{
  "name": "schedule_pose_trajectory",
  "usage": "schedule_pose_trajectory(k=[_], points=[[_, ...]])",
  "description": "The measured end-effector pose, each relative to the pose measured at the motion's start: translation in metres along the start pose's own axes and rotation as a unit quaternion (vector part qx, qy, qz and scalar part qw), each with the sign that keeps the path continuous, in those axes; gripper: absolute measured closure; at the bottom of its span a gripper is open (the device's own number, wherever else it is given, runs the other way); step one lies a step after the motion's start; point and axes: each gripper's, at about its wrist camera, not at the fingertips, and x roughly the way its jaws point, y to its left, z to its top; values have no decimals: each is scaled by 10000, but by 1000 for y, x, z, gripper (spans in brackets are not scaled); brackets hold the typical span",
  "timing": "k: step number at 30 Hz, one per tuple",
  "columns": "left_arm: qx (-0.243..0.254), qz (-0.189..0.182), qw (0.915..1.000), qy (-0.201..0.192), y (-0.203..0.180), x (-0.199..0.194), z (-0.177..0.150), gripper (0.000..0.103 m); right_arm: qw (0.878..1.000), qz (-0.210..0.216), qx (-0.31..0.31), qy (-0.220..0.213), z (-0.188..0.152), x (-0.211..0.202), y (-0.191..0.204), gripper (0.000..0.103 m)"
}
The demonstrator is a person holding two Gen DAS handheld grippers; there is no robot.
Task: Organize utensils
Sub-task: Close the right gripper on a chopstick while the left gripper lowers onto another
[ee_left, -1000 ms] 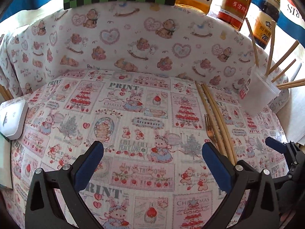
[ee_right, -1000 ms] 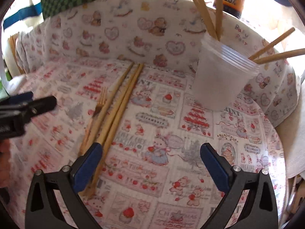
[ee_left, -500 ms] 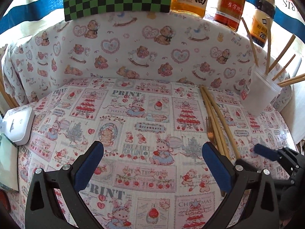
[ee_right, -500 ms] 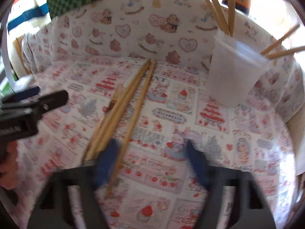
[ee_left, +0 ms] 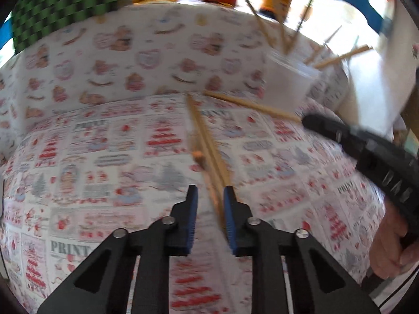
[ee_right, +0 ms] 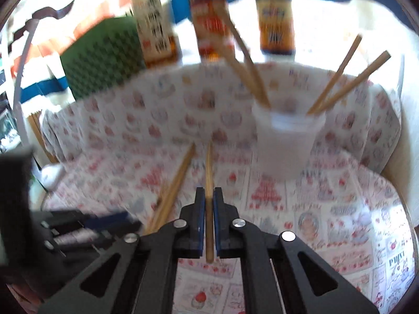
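right tongs pinching slim wooden chopstick | left tongs closing around bundled chopsticks

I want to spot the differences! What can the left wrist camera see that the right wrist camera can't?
Only the left wrist view shows the person's hand holding the right gripper, and the left gripper closing around the chopsticks on the cloth. Only the right wrist view shows one chopstick pinched between its own blue pads. Both show the plastic cup, bottles and patterned cloth.
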Motion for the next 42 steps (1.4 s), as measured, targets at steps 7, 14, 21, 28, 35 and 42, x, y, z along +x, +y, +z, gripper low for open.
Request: schedule_pose_trajectory(k=[7, 14, 21, 28, 35, 42], points=[[221, -102, 9996, 155, -19, 4, -4, 97, 9996, 1, 233, -178, 8, -4, -4, 98], [-118, -185, 9994, 269, -5, 6, -1, 99, 9993, -142, 172, -291, 6, -4, -4, 98], [-186, 104, 9992, 327, 4, 4, -2, 102, 9983, -15, 134, -571, 6, -12, -3, 98], [17, -307, 9995, 0, -8, -13, -2, 102, 9971, -180, 115, -730, 7, -16, -2, 98], [143, -59, 9995, 287, -20, -3, -2, 102, 9973, -197, 175, -688, 8, -15, -5, 98], [125, -141, 9991, 376, -22, 2, -6, 95, 9977, -222, 186, -615, 8, -12, -6, 98]])
